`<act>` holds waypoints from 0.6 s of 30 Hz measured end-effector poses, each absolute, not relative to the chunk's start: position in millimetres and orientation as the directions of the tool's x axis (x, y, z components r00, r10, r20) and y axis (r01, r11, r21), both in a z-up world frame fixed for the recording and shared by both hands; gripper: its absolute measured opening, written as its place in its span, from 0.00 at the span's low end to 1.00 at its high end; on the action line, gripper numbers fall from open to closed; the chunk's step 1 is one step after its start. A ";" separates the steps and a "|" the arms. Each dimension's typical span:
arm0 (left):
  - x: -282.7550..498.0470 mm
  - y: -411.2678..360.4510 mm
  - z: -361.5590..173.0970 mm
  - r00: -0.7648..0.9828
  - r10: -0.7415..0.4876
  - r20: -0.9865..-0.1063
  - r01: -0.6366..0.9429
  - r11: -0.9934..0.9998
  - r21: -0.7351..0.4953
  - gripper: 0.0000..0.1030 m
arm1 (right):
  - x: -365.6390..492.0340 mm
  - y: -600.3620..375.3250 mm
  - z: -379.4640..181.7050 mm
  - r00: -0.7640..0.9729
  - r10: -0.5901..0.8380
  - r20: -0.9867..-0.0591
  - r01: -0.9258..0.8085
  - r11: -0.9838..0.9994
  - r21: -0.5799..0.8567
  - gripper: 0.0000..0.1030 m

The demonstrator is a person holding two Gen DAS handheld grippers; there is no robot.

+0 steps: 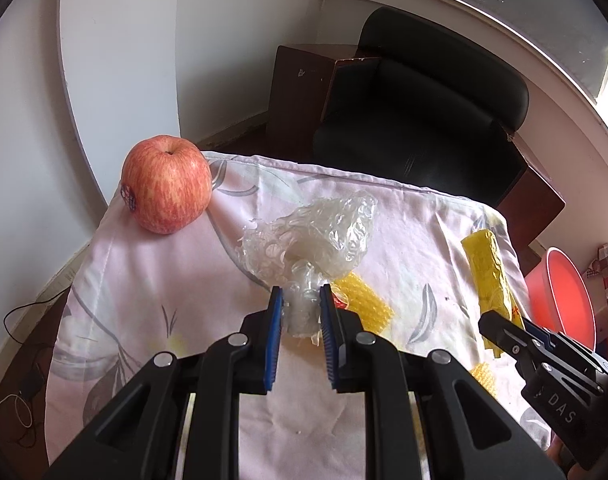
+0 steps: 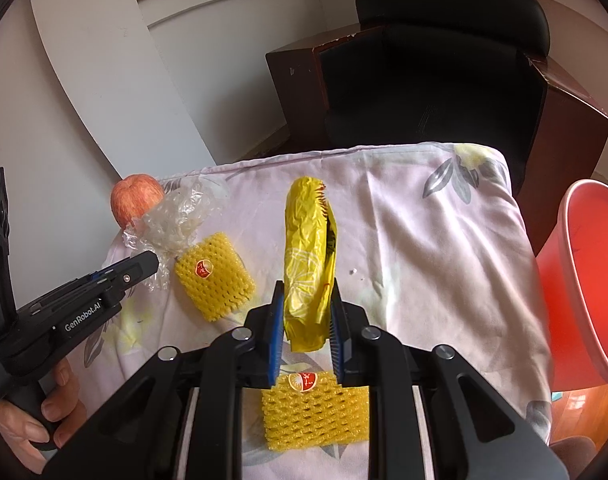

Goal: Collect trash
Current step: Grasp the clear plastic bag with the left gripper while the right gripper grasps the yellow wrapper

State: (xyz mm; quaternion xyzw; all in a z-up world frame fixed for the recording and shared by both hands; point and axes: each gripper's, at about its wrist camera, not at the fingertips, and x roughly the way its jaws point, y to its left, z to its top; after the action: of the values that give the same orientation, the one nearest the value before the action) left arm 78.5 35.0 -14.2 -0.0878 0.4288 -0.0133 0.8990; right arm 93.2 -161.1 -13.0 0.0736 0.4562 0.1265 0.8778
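- Left gripper [image 1: 301, 306]: fingers clamped on clear plastic wrap [image 1: 316, 228], frame centre.
- Right gripper [image 2: 307, 312]: fingers clamped on yellow bag [image 2: 308, 256], centre.
- Foam nets [image 2: 212, 276] [image 2: 314, 416]: on cloth [image 2: 444, 248], flanking the bag.
- Apple [image 1: 166, 184]: upper left.
- Red bin [image 2: 584, 280]: right edge, beside the cloth.

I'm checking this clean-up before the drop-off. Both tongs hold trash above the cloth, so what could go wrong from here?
The left tongs pinch only the tail of the bubble wrap; it could slip free. Its loose bulk hangs near the apple, which sits at the table corner and might get nudged off. The yellow bag in the right tongs could snag on the red bin rim.
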 end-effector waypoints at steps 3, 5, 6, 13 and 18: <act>71.6 24.4 -11.8 0.633 -0.108 -0.767 -0.036 0.985 -0.168 0.17 | 85.5 -169.9 -10.8 0.556 0.288 -0.779 -0.141 0.957 0.253 0.19; 66.5 17.4 -10.7 0.632 -0.114 -0.766 -0.025 0.986 -0.167 0.17 | 80.5 -175.4 -9.0 0.561 0.285 -0.778 -0.134 0.958 0.254 0.19; 64.4 13.6 -10.5 0.631 -0.117 -0.766 -0.019 0.986 -0.167 0.17 | 78.5 -178.1 -8.3 0.561 0.284 -0.777 -0.132 0.958 0.255 0.19; 53.6 -10.7 -7.6 0.625 -0.130 -0.770 0.011 0.987 -0.157 0.17 | 63.5 -195.7 -2.7 0.581 0.267 -0.769 -0.121 0.962 0.243 0.19; 50.0 -32.7 -4.6 0.623 -0.145 -0.769 0.037 0.987 -0.156 0.17 | 56.1 -210.2 1.8 0.596 0.243 -0.765 -0.104 0.968 0.227 0.19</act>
State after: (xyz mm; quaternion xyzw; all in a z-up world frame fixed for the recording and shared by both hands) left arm 50.0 -32.7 -4.5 -0.0626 0.4313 -0.0508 0.8986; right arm 56.1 -210.2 1.8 0.0793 0.4385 0.0975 0.8899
